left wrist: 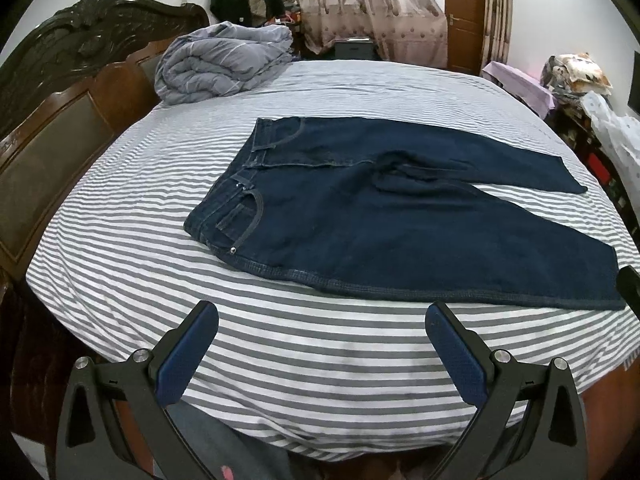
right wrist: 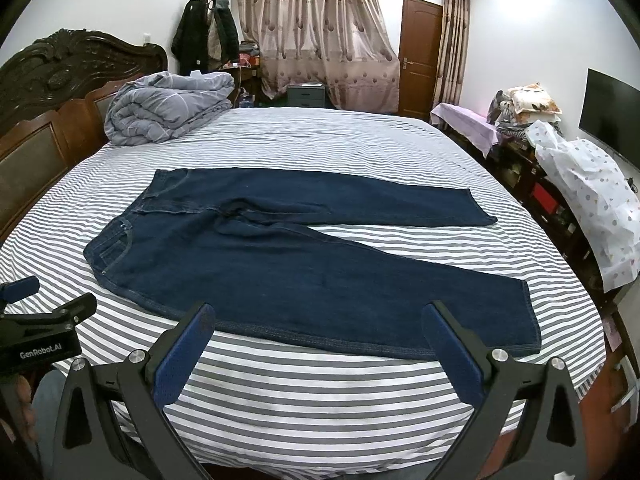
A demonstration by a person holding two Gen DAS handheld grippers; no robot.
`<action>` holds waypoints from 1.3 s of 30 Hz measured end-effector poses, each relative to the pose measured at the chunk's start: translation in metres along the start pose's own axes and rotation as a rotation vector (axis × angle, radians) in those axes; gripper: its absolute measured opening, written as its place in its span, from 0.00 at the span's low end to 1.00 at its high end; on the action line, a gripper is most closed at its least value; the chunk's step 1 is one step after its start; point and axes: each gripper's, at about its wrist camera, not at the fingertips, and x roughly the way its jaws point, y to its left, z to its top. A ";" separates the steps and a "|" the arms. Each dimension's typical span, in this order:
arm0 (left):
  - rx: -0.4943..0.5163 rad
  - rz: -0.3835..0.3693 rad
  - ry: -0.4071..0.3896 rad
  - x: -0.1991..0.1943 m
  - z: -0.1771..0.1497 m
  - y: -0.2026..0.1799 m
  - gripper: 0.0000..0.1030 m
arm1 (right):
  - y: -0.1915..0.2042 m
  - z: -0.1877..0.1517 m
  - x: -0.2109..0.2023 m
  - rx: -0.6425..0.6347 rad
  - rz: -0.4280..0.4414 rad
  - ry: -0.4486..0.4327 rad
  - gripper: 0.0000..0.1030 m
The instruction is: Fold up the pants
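Dark blue jeans [left wrist: 360, 216] lie flat on the striped bed [left wrist: 280, 360], waistband to the left, both legs spread apart to the right. They also show in the right wrist view [right wrist: 304, 264]. My left gripper [left wrist: 322, 320] is open and empty, above the bed's near edge, short of the jeans' near seam. My right gripper [right wrist: 320, 320] is open and empty, its fingertips over the near leg's lower seam. The left gripper [right wrist: 24, 312] shows at the left edge of the right wrist view.
A folded grey quilt [left wrist: 224, 64] lies at the bed's far left by the carved wooden headboard [left wrist: 60, 92]. A bench with piled bedding and bags [right wrist: 560, 152] stands right of the bed. Curtains, a door and a coat rack are behind.
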 end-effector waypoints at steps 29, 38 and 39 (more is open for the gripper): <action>0.029 -0.009 0.008 0.005 0.002 -0.003 0.99 | -0.009 -0.004 0.007 -0.005 0.015 0.005 1.00; 0.031 -0.013 0.002 0.007 0.006 -0.002 0.99 | -0.008 -0.004 0.007 -0.006 0.012 0.006 1.00; 0.032 -0.014 -0.002 0.007 0.007 -0.001 0.99 | -0.007 -0.004 0.008 -0.006 0.014 0.007 1.00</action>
